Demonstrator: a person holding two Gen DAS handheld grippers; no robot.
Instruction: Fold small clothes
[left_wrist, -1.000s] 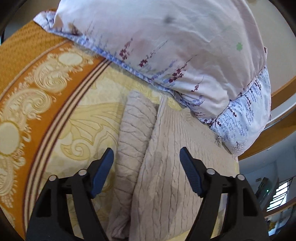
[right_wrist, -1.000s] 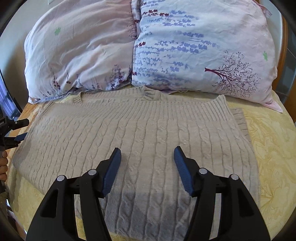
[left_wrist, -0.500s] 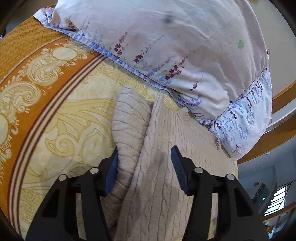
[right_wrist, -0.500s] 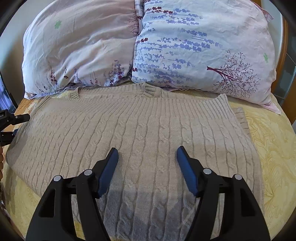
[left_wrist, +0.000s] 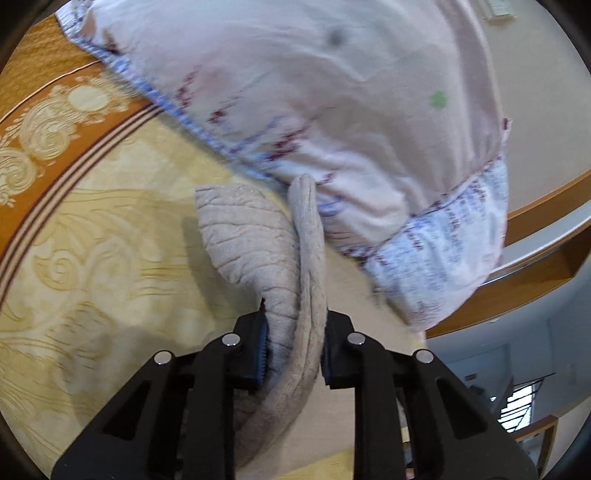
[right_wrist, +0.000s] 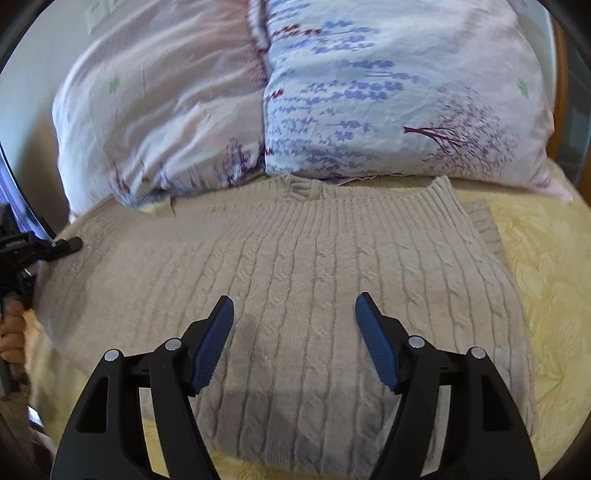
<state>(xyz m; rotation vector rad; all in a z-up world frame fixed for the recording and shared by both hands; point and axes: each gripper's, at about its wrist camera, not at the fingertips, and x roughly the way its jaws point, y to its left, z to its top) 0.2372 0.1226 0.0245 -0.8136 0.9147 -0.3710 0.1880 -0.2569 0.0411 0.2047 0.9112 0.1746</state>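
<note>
A beige cable-knit sweater (right_wrist: 314, 288) lies flat on the bed, its collar toward the pillows. In the left wrist view my left gripper (left_wrist: 293, 354) is closing on the sweater's left edge (left_wrist: 295, 317); the bunched knit fills the gap between the blue pads, and the sleeve (left_wrist: 243, 236) hangs out in front, lifted off the bedspread. That same gripper (right_wrist: 44, 247) shows at the left edge of the right wrist view, at the sweater's side. My right gripper (right_wrist: 295, 325) hovers over the sweater's middle, jaws opening, nothing between them.
Two floral pillows (right_wrist: 369, 92) lean just behind the collar. The yellow bedspread (left_wrist: 103, 258) has an orange patterned border (left_wrist: 48, 110) at its left. A wooden bed frame (left_wrist: 535, 273) runs behind the pillows. A hand (right_wrist: 11, 332) holds the left gripper's handle.
My left gripper closed from wide open onto the sweater's left edge and lifted it, so the sleeve now hangs free. My right gripper's jaws spread wider over the sweater's middle.
</note>
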